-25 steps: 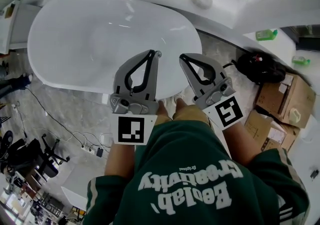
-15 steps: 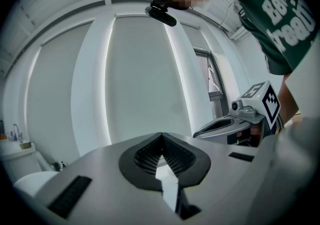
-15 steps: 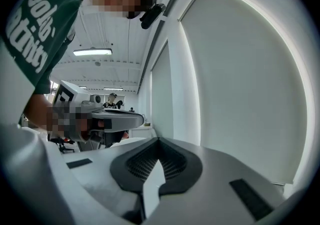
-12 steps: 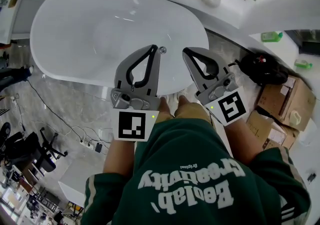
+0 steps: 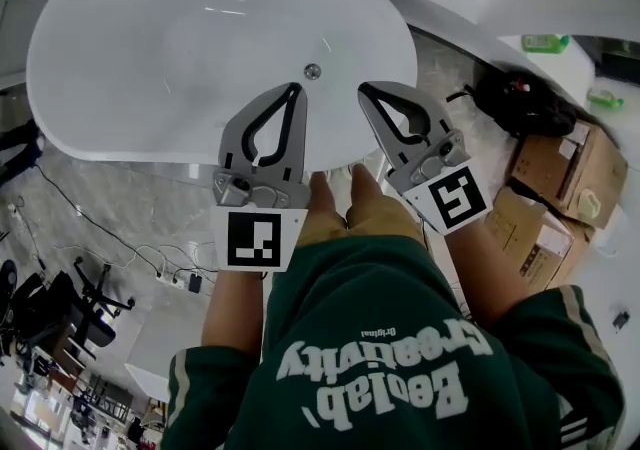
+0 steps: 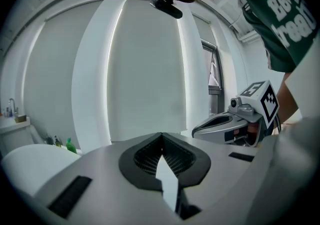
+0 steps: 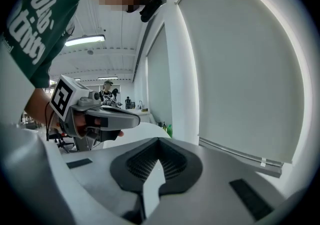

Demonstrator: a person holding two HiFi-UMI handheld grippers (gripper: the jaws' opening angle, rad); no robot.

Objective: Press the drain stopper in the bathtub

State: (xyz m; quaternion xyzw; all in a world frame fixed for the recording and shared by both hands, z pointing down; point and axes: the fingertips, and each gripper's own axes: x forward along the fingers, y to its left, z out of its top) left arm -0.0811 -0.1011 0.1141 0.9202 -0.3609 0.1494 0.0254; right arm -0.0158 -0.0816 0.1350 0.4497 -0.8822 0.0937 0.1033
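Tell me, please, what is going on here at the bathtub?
A person at a white bathtub holds a gripper in each hand. The left gripper and the right gripper are both shut and empty, held over the near rim. The drain stopper sits in the tub floor, beyond the left gripper's tip; neither gripper touches it.

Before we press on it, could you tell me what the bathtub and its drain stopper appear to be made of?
The bathtub looks like glossy white acrylic or enamel: smooth, with soft light streaks on its floor; I cannot tell which. The drain stopper looks like polished metal, perhaps chrome: a small grey, shiny disc.
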